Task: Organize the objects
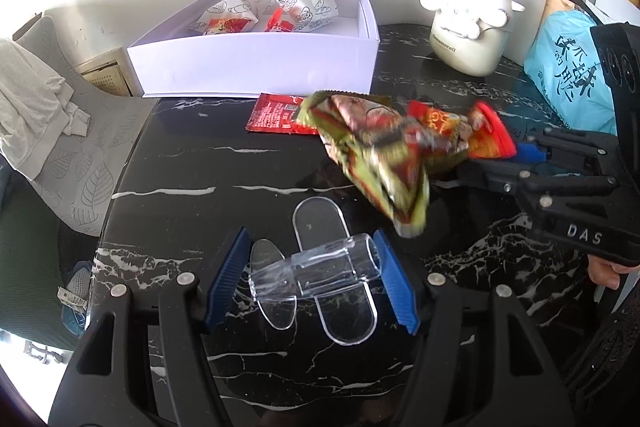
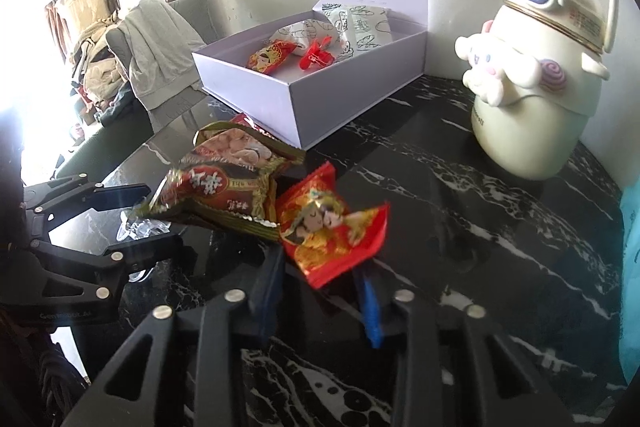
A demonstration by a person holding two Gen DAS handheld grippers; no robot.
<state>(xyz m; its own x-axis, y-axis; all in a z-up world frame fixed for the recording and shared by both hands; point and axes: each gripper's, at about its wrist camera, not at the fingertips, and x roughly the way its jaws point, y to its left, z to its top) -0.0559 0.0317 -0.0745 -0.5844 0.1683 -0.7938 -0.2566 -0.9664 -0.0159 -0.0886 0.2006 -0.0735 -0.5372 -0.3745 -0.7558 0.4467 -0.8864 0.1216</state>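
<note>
My left gripper point(image 1: 310, 247) is shut on a clear acrylic stand point(image 1: 320, 267) just above the black marble table point(image 1: 200, 167); its blue pads press on both ends of the stand's tube. My right gripper point(image 2: 320, 271) is shut on a corner of a red snack packet point(image 2: 332, 235), held off the table. A crumpled green and brown snack packet point(image 2: 228, 183) hangs against the red one; whether it is gripped too I cannot tell. Another red packet point(image 1: 276, 113) lies flat before the open white box point(image 1: 256, 63), which holds several wrapped snacks.
A cream cartoon-dog kettle point(image 1: 472, 23) stands at the back right by the wall. A light blue plastic bag point(image 1: 568, 67) sits at the far right. A chair draped with grey cloth point(image 1: 40, 107) stands left of the table edge.
</note>
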